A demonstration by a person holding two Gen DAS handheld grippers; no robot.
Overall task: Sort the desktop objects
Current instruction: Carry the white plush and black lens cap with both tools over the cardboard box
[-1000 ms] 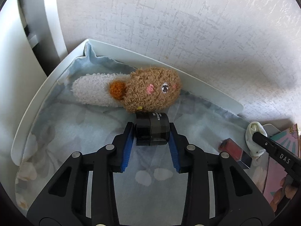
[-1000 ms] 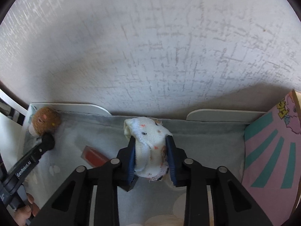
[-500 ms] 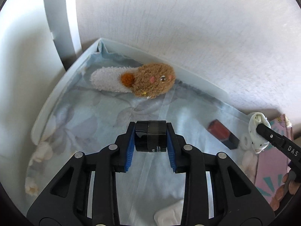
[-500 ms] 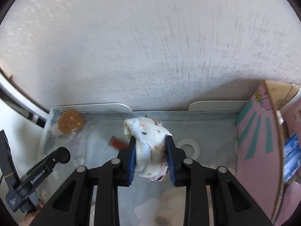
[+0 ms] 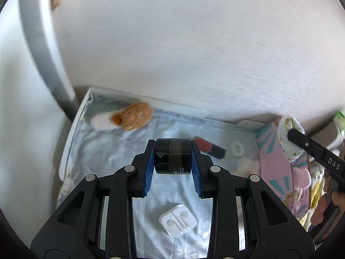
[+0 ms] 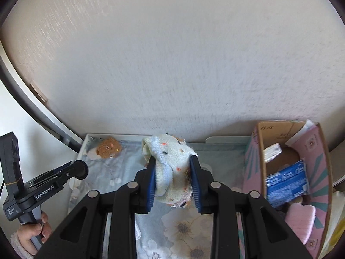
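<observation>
1. Black cosmetic jar (image 5: 173, 156): short and cylindrical, glossy, lying on its side, pinched off the cloth between blue pads.
2. White sock (image 6: 172, 168): rolled into a bundle, speckled orange and black, squeezed between blue pads.
3. Brown plush toy (image 5: 134, 118): fuzzy, white end, lying in the far left corner.
4. Red lipstick (image 5: 210, 147): lying flat on the cloth.
5. White earphone case (image 5: 177, 220): lying flat, nearest the camera.
6. Pink cardboard box (image 6: 286, 172): open, holding a blue packet (image 6: 286, 180).
</observation>
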